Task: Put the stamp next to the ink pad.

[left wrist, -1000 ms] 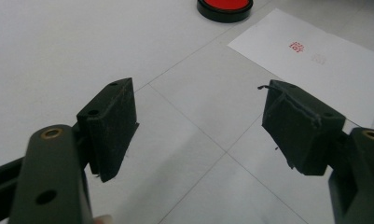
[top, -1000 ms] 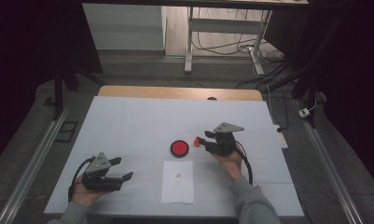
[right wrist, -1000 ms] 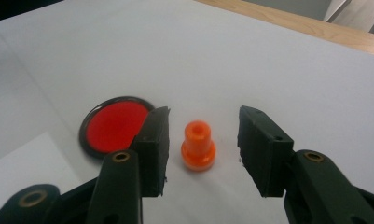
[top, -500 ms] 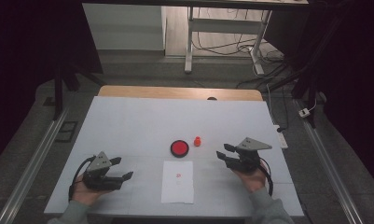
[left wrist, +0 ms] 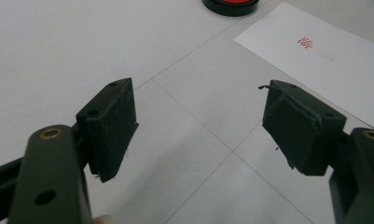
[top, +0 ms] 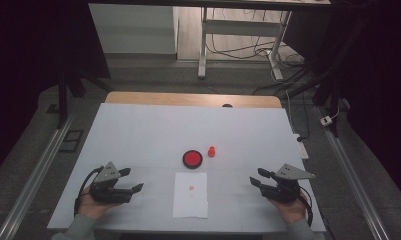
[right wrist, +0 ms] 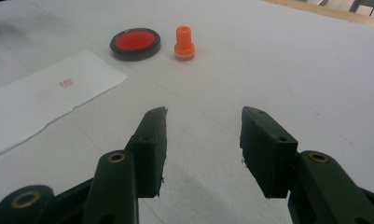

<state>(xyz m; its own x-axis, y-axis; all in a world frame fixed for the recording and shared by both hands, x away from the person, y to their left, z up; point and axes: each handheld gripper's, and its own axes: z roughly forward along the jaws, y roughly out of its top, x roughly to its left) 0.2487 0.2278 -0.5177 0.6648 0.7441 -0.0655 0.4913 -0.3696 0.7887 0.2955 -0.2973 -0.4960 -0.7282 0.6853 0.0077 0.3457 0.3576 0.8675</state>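
Dim, even light is falling on the pale tabletop (top: 138,130), while darkness is swallowing the surroundings from nine to three o'clock. Nearby black jaws are blurring softly; shadows are staying faint.

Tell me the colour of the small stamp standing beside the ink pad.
Orange stamp; clearest in the right gripper view.

- The right gripper (top: 258,177) has drawn away from the orange stamp (top: 211,151), back to the near right part of the table (top: 138,130).
- The stamp, at its jaws a second ago, now stands alone, well ahead of it, beside the red ink pad (top: 192,158).
- Its jaws have just been opening; nothing lies between them.
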